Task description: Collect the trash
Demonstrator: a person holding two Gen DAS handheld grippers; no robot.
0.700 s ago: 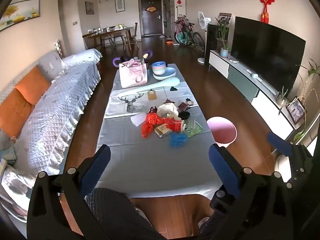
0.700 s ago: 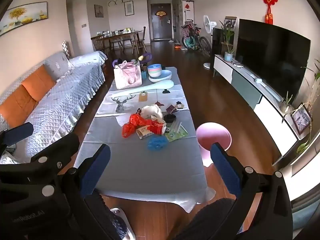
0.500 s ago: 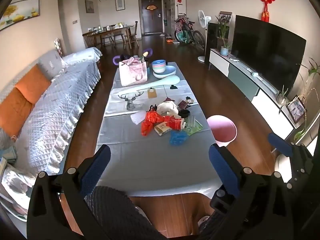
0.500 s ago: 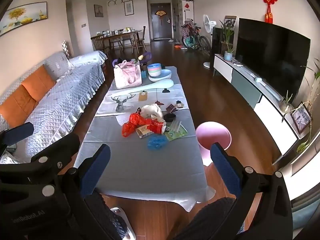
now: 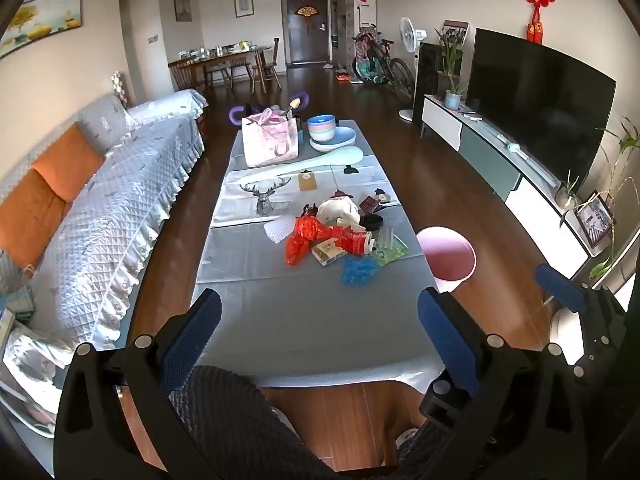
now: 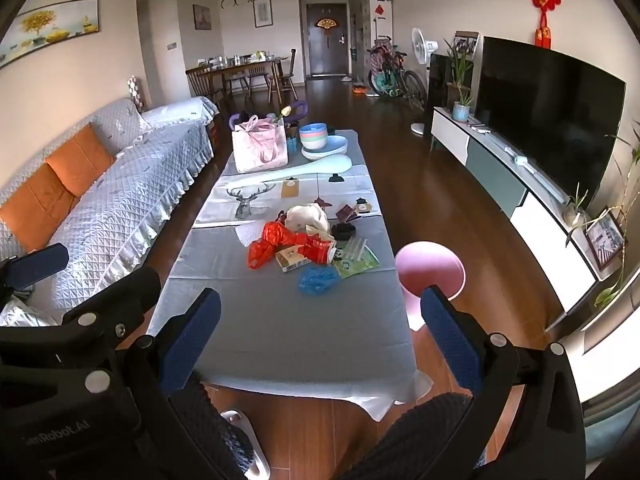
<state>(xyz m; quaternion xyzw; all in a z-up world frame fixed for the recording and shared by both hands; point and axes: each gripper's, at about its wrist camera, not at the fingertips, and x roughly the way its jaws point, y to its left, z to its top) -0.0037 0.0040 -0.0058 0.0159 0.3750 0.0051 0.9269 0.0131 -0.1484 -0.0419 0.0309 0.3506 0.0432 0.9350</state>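
Left claw (image 5: 318,324): jaws wide apart, nothing btwn the blue pads (image 5: 192,330), aimed fwd and level. Right claw (image 6: 320,330): likewise spread wide, empty, blue pads (image 6: 450,334) facing each other across the gap. The two sit side by side: right claw's blue tip shows at far right of the left wrist view, left claw's body and tip at far left of the right wrist view. Below both claws, person's knees in dark knit fabric (image 5: 224,412).

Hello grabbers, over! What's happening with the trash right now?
Left gripper open, empty. Right gripper open, empty. Trash pile untouched mid-table, pink bin beside the table. Nothing in the way.
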